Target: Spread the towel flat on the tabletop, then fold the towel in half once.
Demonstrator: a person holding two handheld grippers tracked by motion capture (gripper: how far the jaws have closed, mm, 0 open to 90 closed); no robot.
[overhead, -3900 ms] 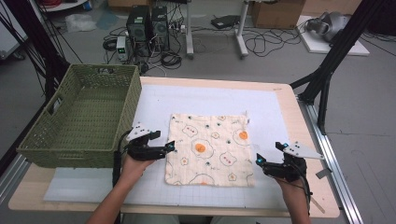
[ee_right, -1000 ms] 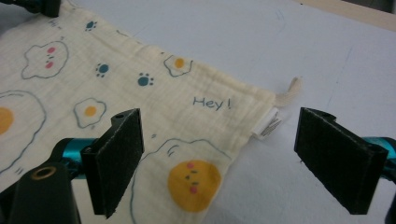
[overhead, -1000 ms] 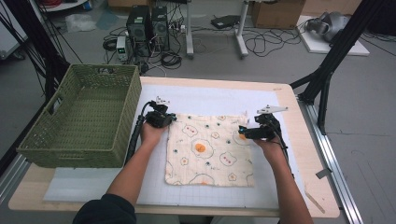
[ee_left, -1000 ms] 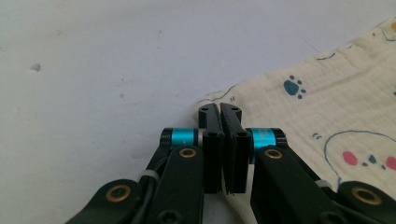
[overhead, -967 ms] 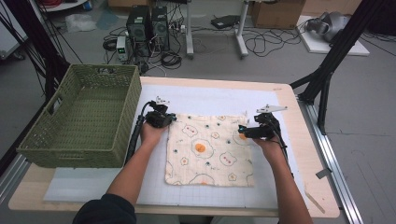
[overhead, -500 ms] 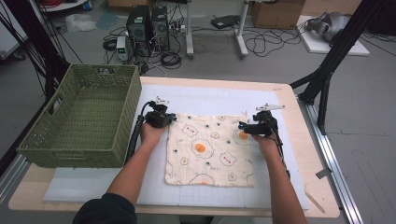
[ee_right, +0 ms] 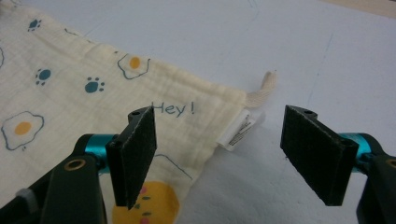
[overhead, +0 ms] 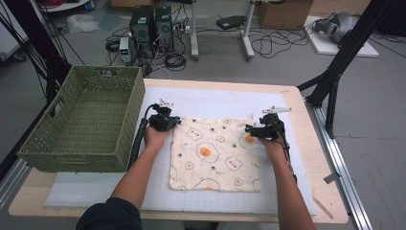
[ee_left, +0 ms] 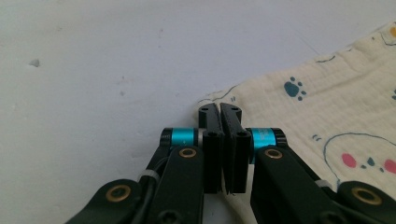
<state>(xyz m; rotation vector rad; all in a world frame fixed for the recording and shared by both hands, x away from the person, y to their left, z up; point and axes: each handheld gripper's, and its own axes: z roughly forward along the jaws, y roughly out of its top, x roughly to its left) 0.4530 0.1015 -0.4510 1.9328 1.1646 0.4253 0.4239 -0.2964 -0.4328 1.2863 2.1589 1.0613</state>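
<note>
Cloth (overhead: 216, 152) flat on table (overhead: 306, 191), right of green basket (overhead: 86, 124). My left gripper (ee_left: 220, 111) clamped on cloth's far-left corner; right gripper (ee_right: 219, 154) jaws closing, wide apart astride far-right corner.

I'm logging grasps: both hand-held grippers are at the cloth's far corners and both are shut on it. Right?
Not quite. The left hand-held gripper is shut on its corner of the cloth, but the right hand-held gripper is open: the right gripper view shows its jaws apart, astride the corner with the label, not pressing it.
</note>
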